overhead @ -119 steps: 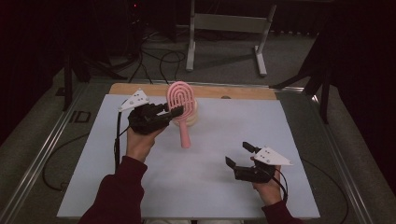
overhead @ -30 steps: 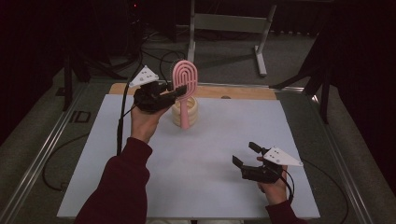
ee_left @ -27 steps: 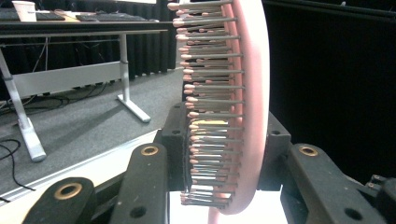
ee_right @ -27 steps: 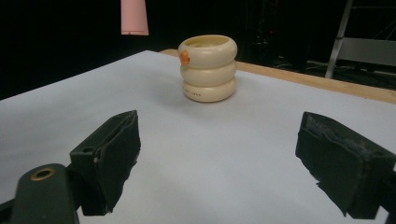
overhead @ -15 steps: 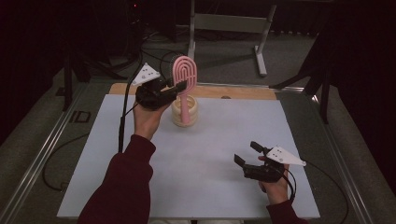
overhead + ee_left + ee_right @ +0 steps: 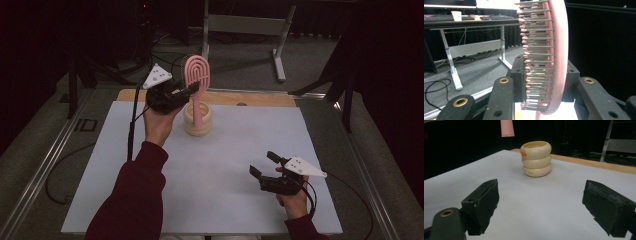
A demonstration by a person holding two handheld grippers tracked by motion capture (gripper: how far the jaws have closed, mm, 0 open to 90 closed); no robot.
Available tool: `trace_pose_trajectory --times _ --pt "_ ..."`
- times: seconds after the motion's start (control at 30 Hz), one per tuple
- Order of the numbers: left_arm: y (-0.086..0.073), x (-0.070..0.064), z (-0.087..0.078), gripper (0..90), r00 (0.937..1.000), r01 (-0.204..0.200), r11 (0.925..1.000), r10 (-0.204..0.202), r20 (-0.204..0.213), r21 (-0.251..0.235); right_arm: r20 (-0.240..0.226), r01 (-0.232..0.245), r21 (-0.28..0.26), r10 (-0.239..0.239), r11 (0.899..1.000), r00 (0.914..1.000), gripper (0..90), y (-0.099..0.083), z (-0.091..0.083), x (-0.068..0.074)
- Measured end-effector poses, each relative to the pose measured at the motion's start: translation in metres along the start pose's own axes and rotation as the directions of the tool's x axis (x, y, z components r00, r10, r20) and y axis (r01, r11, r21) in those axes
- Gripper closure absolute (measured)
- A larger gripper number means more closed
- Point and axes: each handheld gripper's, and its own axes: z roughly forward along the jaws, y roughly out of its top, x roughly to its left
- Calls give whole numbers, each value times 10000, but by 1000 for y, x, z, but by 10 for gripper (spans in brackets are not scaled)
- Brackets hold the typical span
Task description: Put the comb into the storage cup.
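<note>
High view shows that your left tool (image 6: 186,91), closed on the head of the pink hairbrush (image 6: 196,75), has lifted the hairbrush over the cream holder (image 6: 198,120) since a second ago, so dropping it in looks near. Its long axis is now almost upright, handle pointing down into the holder's mouth, while your right tool (image 6: 264,165) rests wide open and empty on the worktop (image 6: 220,165).

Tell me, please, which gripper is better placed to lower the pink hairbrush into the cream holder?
Left. The left gripper is shut on the pink hairbrush, upright with its handle above the cream holder. The right gripper is open, empty, and well away at the near side of the table.
</note>
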Motion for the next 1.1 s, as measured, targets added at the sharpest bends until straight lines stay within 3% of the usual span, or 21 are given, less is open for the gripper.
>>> trace_pose_trajectory --times 0.17,0.8,1.1 --pt "2 1 2 645 9999 -92 10000 92 -139 -3 19 -5 71 4 10000 10000 139 0 0 0" --pt "-1 16 15 645 9979 254 9996 -259 -596 -96 193 -13 40 13 10000 9998 138 0 -1 -4" --pt "-3 17 27 645 9958 125 9999 -119 -910 53 286 -54 -77 56 10000 9996 136 1 -3 -6"
